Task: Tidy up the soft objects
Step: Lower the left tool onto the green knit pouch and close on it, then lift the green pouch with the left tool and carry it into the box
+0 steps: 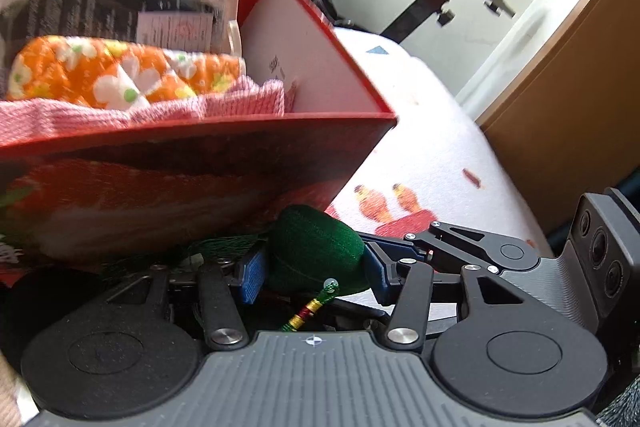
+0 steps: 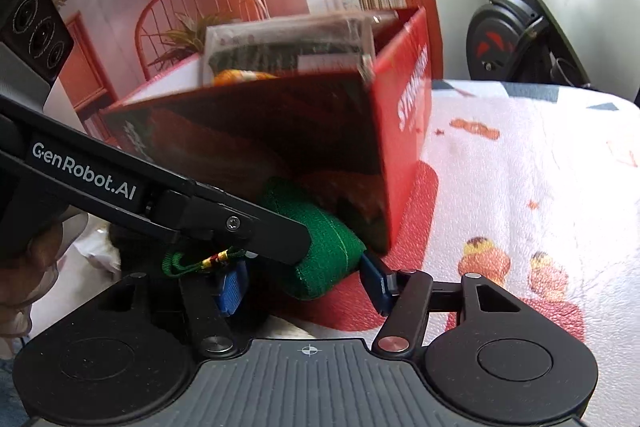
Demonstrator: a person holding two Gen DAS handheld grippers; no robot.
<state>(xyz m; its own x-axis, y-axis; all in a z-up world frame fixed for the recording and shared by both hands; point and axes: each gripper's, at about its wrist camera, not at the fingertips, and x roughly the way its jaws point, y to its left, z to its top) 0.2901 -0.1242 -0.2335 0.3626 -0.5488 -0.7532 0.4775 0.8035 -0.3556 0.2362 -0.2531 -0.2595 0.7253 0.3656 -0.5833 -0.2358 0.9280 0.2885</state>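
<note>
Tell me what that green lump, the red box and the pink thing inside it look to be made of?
Green lump: soft matte fabric, probably felt or velvet, with visible seams and a fuzzy nap. Red box: likely printed cardboard, judging by its thin stiff walls, slightly glossy outside and plain white inside. Pink thing: woven cloth, perhaps a towel, showing a fine ribbed texture and loose folds.

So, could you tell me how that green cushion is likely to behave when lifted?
The green cushion looks soft and padded, so it should squash between both grippers. Its fabric probably grips well. The tasselled cord hangs loose and may snag.
</note>
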